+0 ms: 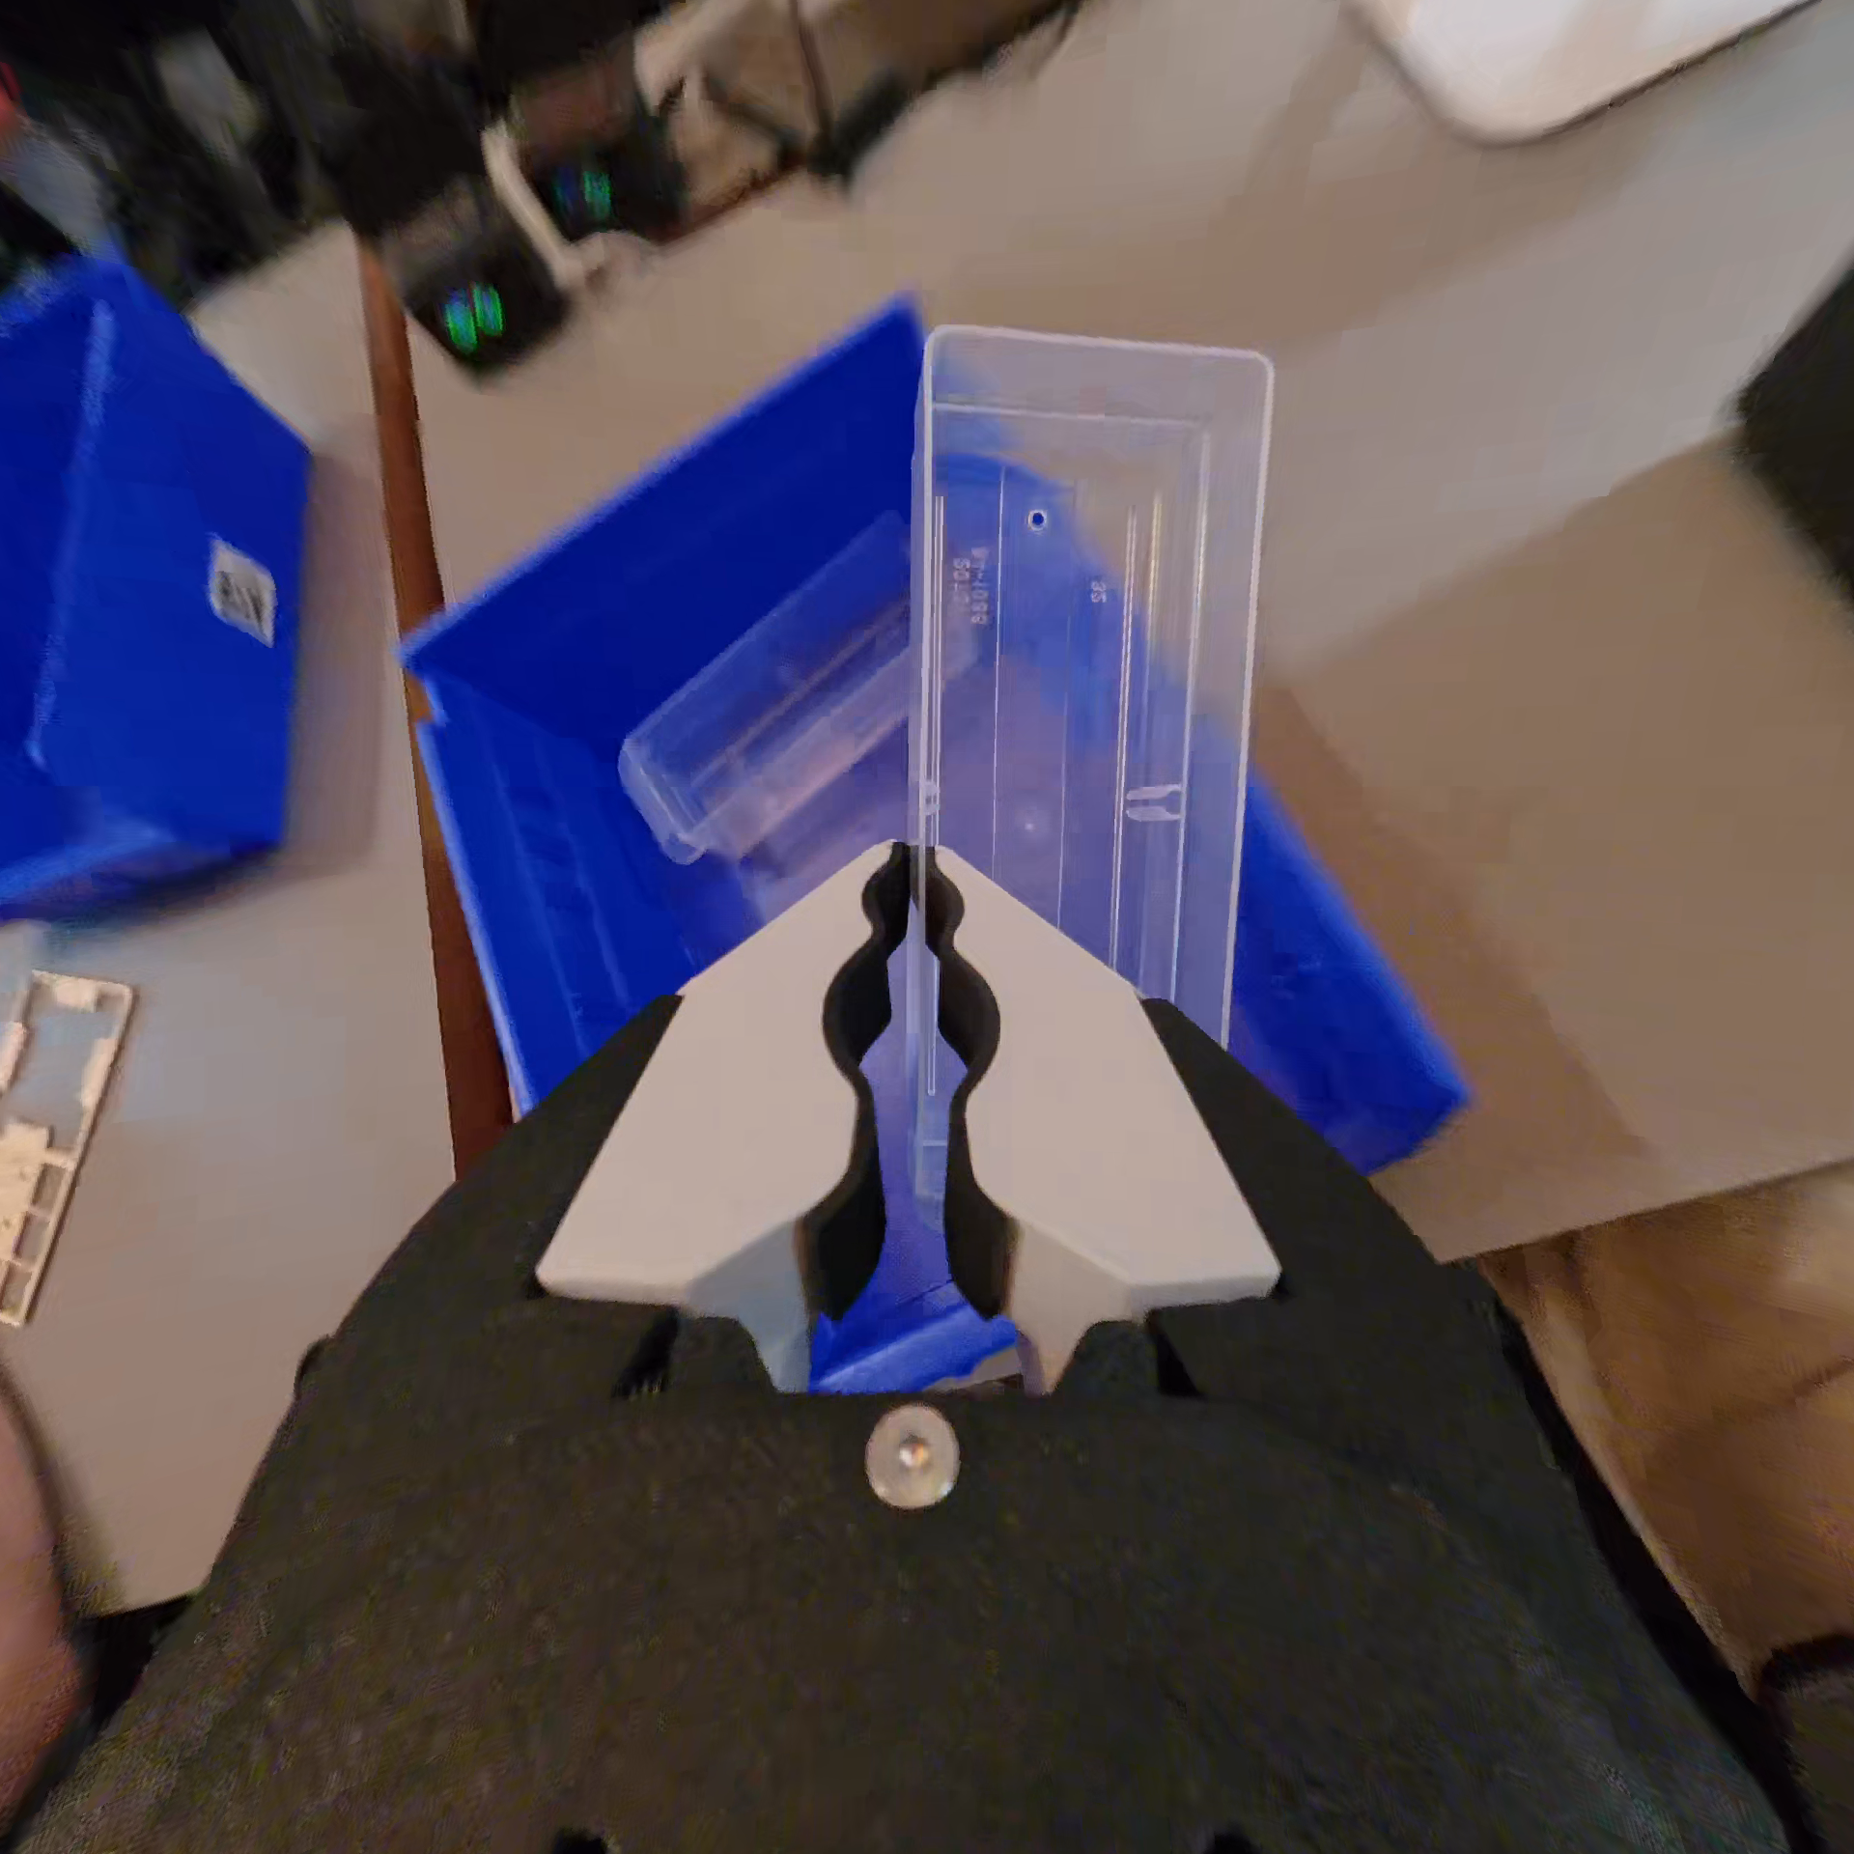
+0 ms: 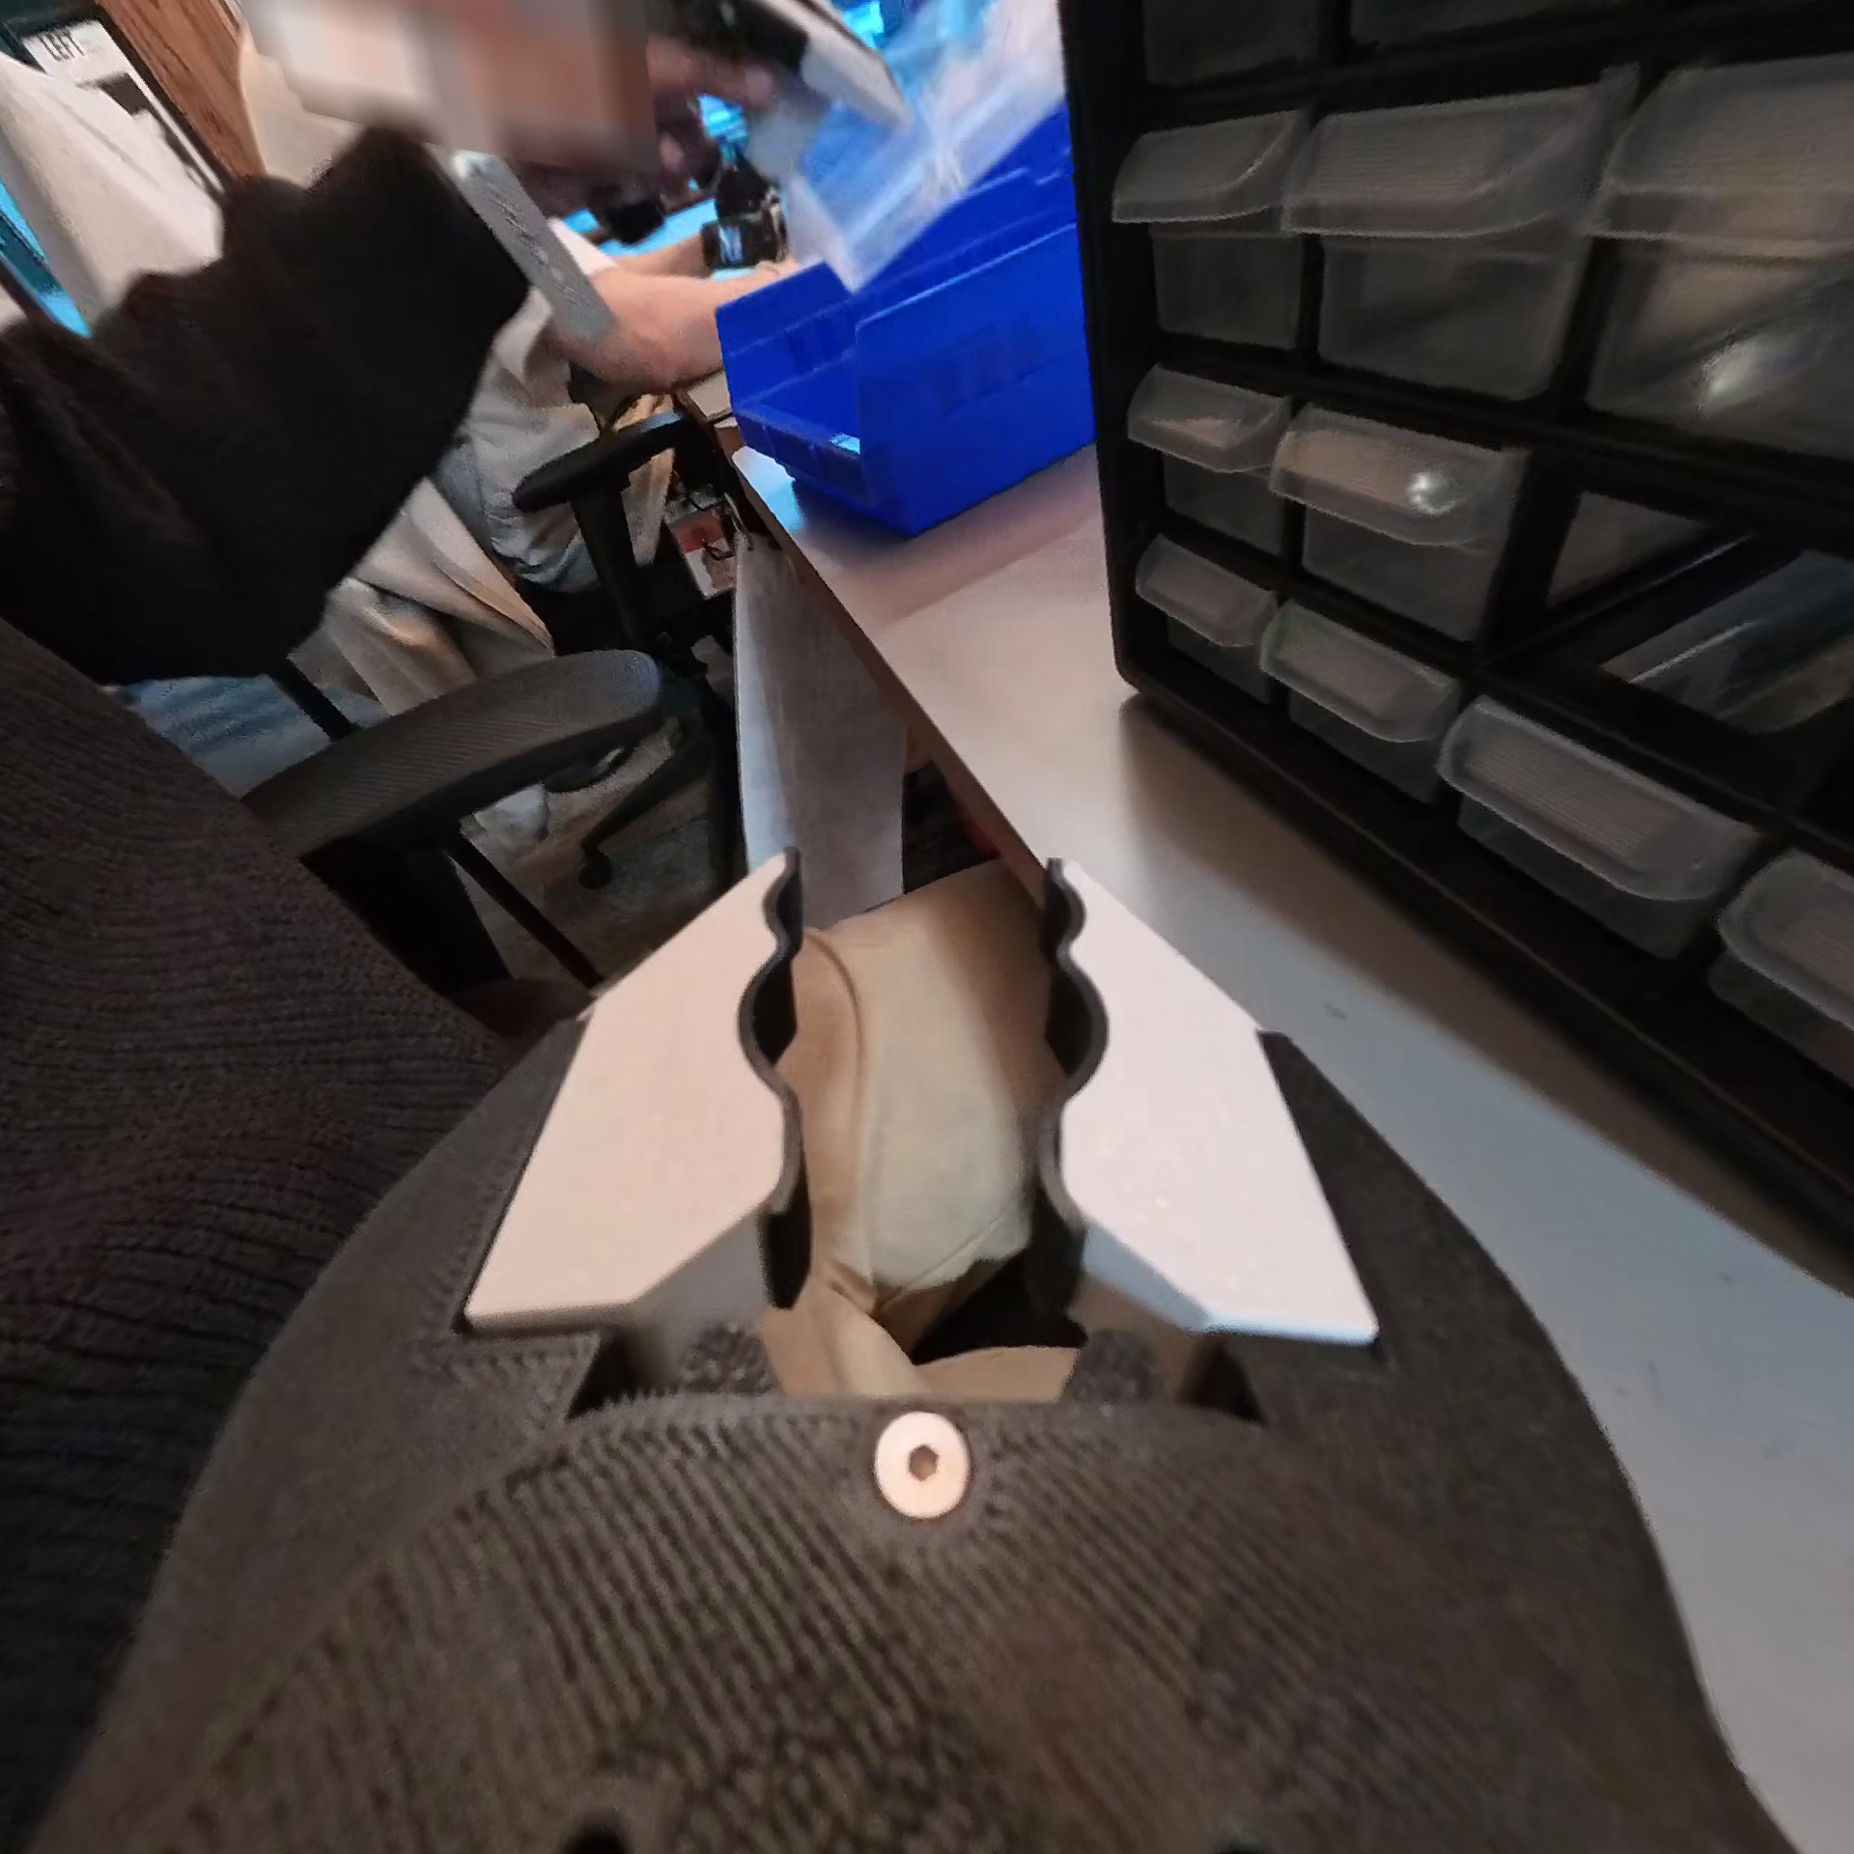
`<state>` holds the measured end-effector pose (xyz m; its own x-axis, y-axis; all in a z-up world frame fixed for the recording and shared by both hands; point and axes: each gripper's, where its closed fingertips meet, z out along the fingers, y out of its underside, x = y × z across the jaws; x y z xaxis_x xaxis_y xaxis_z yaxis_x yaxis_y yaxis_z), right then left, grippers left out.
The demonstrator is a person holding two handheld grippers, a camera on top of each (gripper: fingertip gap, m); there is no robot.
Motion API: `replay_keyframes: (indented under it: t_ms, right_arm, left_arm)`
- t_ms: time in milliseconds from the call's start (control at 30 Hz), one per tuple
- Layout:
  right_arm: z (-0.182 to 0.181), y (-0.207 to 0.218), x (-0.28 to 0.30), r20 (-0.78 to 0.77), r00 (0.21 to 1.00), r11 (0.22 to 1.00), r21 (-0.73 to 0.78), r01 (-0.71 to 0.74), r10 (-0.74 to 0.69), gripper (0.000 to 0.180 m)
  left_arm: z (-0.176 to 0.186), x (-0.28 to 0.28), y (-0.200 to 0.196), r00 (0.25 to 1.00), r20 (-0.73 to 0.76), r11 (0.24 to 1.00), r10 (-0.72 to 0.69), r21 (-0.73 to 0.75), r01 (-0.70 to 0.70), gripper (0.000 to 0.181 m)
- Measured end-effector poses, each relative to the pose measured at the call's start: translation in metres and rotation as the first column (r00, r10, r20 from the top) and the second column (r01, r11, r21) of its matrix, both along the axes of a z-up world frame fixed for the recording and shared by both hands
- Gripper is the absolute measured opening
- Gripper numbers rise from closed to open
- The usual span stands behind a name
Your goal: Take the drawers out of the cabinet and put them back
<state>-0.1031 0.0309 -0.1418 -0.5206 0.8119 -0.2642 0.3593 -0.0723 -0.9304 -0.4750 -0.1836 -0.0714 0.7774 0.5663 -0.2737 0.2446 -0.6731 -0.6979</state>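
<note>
My left gripper [image 1: 915, 853] is shut on the side wall of a clear plastic drawer [image 1: 1089, 642] and holds it above a blue bin [image 1: 602, 642]. A second clear drawer [image 1: 783, 702] lies tilted inside that bin. In the right wrist view the black cabinet [image 2: 1124, 421] stands on the table at the right, with several clear drawers [image 2: 1405, 502] in place and one open slot [image 2: 1645, 562]. My right gripper [image 2: 923, 873] is open and empty at the table's front edge, left of the cabinet. The left gripper with its drawer [image 2: 903, 130] shows blurred far off above the blue bin [image 2: 903, 401].
A second blue bin [image 1: 130, 622] stands at the left on the grey table [image 1: 1505, 803]. A white tray-like part [image 1: 50, 1104] lies at the far left. Beside the table [image 2: 1254, 903] are office chairs [image 2: 482, 732] and a seated person's arm [image 2: 652, 331].
</note>
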Motion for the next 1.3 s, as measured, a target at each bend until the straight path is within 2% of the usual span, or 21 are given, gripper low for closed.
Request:
replay_keyframes:
  t_ms: [33,133,233,300,400,500,567,633,733,767,833,900,967,1100,1167,1300]
  right_arm:
    - [0.0,-0.001,0.0,-0.007,1.0,1.0,0.026,0.004,-0.004,0.047]
    - [0.003,-0.007,-0.002,-0.054,0.998,0.989,0.144,0.031,-0.024,0.049]
    - [0.018,-0.015,-0.001,-0.16,0.986,0.959,0.269,0.088,-0.046,0.051]
    - [0.039,-0.024,0.006,-0.249,0.967,0.937,0.325,0.128,-0.045,0.05]
    - [0.078,-0.052,0.027,-0.371,0.929,0.939,0.319,0.124,0.003,0.045]
    - [0.08,-0.07,0.041,-0.336,0.942,0.949,0.301,0.092,0.015,0.04]
    - [0.059,-0.067,0.041,-0.228,0.973,0.942,0.317,0.107,-0.034,0.05]
    - [0.031,-0.053,0.04,-0.112,0.987,0.919,0.366,0.15,-0.117,0.053]
    - [0.005,-0.036,0.043,-0.015,0.982,0.892,0.414,0.179,-0.19,0.051]
    - [0.001,-0.029,0.043,-0.002,0.978,0.873,0.449,0.189,-0.211,0.04]
    - [-0.009,-0.015,0.046,0.012,0.973,0.804,0.566,0.183,-0.23,0.001]
    - [-0.021,-0.007,0.05,0.032,0.975,0.742,0.654,0.147,-0.221,0.0]
    - [-0.028,-0.003,0.051,0.049,0.973,0.714,0.687,0.132,-0.227,0.001]
    - [-0.036,0.001,0.049,0.053,0.969,0.665,0.736,0.126,-0.243,0.023]
    - [-0.04,0.007,0.047,0.037,0.964,0.595,0.793,0.133,-0.263,0.022]
    - [-0.044,0.026,0.042,-0.033,0.958,0.39,0.909,0.148,-0.286,0.017]
  left_arm:
    - [0.015,0.019,0.01,0.999,-0.034,0.998,-0.042,0.039,0.043,0.0]
    - [0.051,0.09,0.049,0.976,-0.096,0.966,-0.197,0.152,0.21,0.0]
    - [0.055,0.171,0.095,0.926,-0.093,0.903,-0.366,0.206,0.378,0.0]
    - [0.031,0.234,0.127,0.864,0.011,0.844,-0.503,0.218,0.489,0.0]
    - [-0.011,0.317,0.166,0.754,0.107,0.755,-0.648,0.226,0.616,0.0]
    - [-0.039,0.365,0.2,0.69,0.13,0.697,-0.712,0.25,0.672,0.0]
    - [-0.049,0.385,0.223,0.666,0.171,0.681,-0.726,0.308,0.664,0.0]
    - [-0.052,0.393,0.245,0.673,0.194,0.687,-0.714,0.379,0.619,0.0]
    - [-0.058,0.398,0.27,0.679,0.234,0.7,-0.696,0.429,0.57,0.0]
    - [-0.062,0.403,0.275,0.672,0.258,0.704,-0.694,0.44,0.557,0.0]
    - [-0.07,0.419,0.279,0.625,0.337,0.703,-0.704,0.457,0.545,0.0]
    - [-0.076,0.424,0.281,0.609,0.394,0.72,-0.688,0.477,0.505,0.0]
    - [-0.079,0.421,0.282,0.597,0.436,0.733,-0.674,0.494,0.467,0.0]
    - [-0.076,0.408,0.286,0.616,0.452,0.74,-0.645,0.571,0.355,0.001]
    - [-0.073,0.404,0.288,0.634,0.441,0.732,-0.636,0.606,0.313,0.001]
    - [-0.065,0.398,0.291,0.642,0.455,0.717,-0.617,0.661,0.221,0.002]
